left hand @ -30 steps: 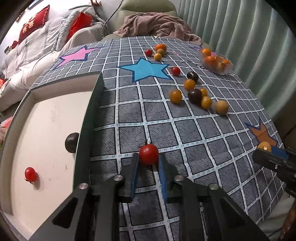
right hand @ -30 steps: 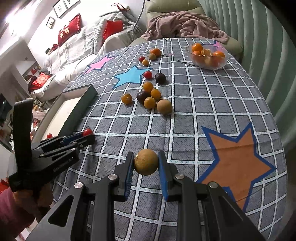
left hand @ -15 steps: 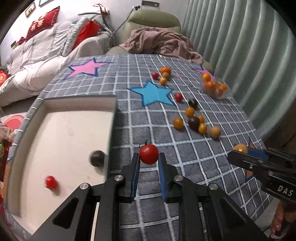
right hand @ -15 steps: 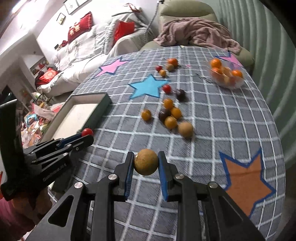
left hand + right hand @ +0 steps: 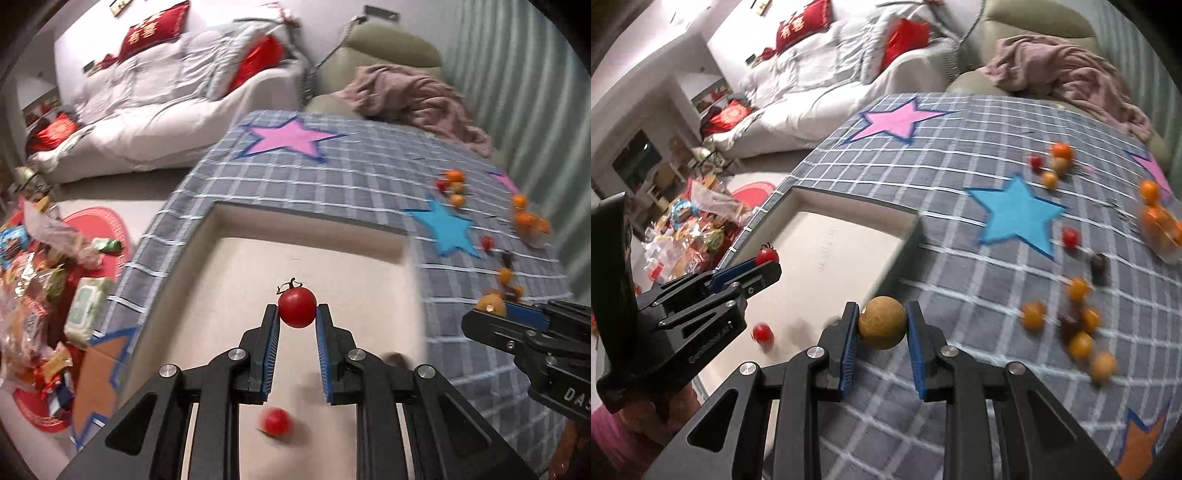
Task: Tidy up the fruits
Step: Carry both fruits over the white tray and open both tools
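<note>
My left gripper is shut on a red cherry tomato and holds it above the white tray. The left gripper also shows in the right wrist view with the tomato. My right gripper is shut on a tan round fruit, above the tray's right edge. It shows at the right of the left wrist view. Another red tomato lies in the tray, and a dark fruit shows partly behind my finger.
Several loose orange, red and dark fruits lie on the grey checked tablecloth. A clear bowl of oranges stands at the far right. Snack packets litter the floor on the left. A sofa lies beyond.
Both grippers have moved left with their fruits. The left one now hangs over the tray; the right one has come to the tray's right edge.
</note>
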A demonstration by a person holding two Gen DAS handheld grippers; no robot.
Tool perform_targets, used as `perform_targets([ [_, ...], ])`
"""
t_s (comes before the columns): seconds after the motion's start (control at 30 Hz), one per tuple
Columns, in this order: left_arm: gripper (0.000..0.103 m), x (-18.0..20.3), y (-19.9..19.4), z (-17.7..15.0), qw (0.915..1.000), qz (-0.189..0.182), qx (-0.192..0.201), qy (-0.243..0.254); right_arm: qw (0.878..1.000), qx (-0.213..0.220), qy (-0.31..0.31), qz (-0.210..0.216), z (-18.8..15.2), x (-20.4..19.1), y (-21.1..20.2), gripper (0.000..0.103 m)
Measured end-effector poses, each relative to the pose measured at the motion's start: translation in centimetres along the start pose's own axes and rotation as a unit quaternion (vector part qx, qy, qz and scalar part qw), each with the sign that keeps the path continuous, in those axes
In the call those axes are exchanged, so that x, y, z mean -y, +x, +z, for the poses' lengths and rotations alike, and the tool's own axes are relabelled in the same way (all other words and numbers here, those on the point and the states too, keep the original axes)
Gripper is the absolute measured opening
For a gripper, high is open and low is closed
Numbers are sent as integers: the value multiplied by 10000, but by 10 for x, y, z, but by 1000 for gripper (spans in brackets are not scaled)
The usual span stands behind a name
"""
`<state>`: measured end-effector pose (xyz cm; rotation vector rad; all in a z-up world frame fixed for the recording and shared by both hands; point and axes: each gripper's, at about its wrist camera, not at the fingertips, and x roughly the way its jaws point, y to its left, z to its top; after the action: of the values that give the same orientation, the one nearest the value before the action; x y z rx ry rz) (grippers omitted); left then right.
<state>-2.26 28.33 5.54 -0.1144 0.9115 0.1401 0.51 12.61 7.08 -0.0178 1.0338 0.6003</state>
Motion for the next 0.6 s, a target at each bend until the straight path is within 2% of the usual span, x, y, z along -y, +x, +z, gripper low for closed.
perform_targets([
  [0.27,21,-19,44,9,9985,301,-452,-109,9988,-444,-209,-76,29,-22,67,28],
  [0.5,24,-23,57,7,9975,348,-587,-187,9970,-652,-341,-224,39,-28,89,28],
  [0.53,27,-23,58,7,9972,371,-618,-179,9968,-668,-371,-230,39,-29,90,29],
  [0.57,44,-23,58,8,9972,418,-597,-189,9968,-665,-381,-231,38,-29,90,31],
  [0.6,54,-25,58,8,9968,483,-593,-215,9969,-646,-381,-245,39,-29,89,34],
])
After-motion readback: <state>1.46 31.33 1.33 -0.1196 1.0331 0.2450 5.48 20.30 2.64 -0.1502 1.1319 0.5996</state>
